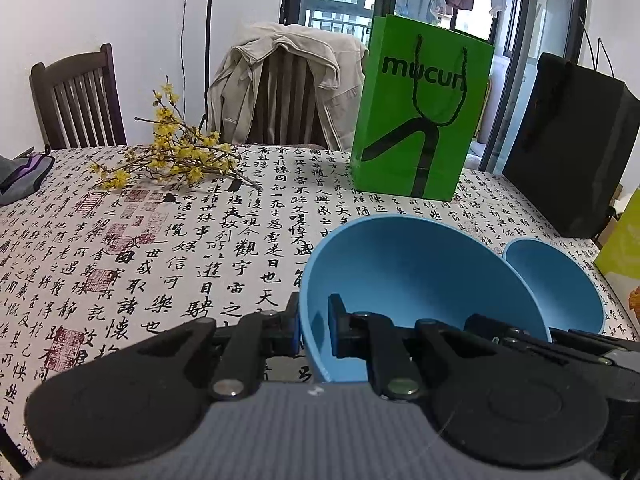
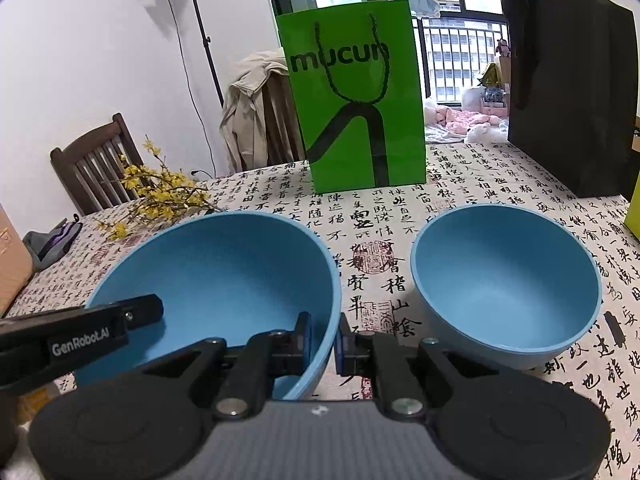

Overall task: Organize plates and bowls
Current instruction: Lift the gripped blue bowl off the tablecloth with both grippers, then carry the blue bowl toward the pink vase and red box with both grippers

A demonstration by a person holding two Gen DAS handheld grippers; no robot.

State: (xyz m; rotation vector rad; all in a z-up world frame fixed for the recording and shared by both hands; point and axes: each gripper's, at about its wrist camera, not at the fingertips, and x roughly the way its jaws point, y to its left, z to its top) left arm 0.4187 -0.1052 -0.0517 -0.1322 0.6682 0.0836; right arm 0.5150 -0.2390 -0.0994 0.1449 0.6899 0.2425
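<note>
Both grippers are pointing forward and downward over the calligraphy-print tablecloth (image 2: 372,216), and both are pinching the same large blue bowl (image 2: 224,276). The left gripper (image 1: 314,330) is clamping the bowl's near-left rim, one pad outside the wall and one inside. The right gripper (image 2: 324,340) is clamping the near-right rim the same way, its fingers pressed onto the thin wall. In the right wrist view the left gripper's finger is reaching in over the bowl's left edge.

The large blue bowl is sitting tilted toward the cameras, in front of the green paper bag (image 2: 356,100). A second, smaller blue bowl (image 2: 504,280) is standing upright just to the right of the large one, apart from it with a strip of cloth between them.

Left of the large bowl the cloth is lying open up to the yellow flower branch (image 1: 172,152). Beyond the smaller bowl, a black bag (image 2: 572,88) is standing near the table's far right edge.
</note>
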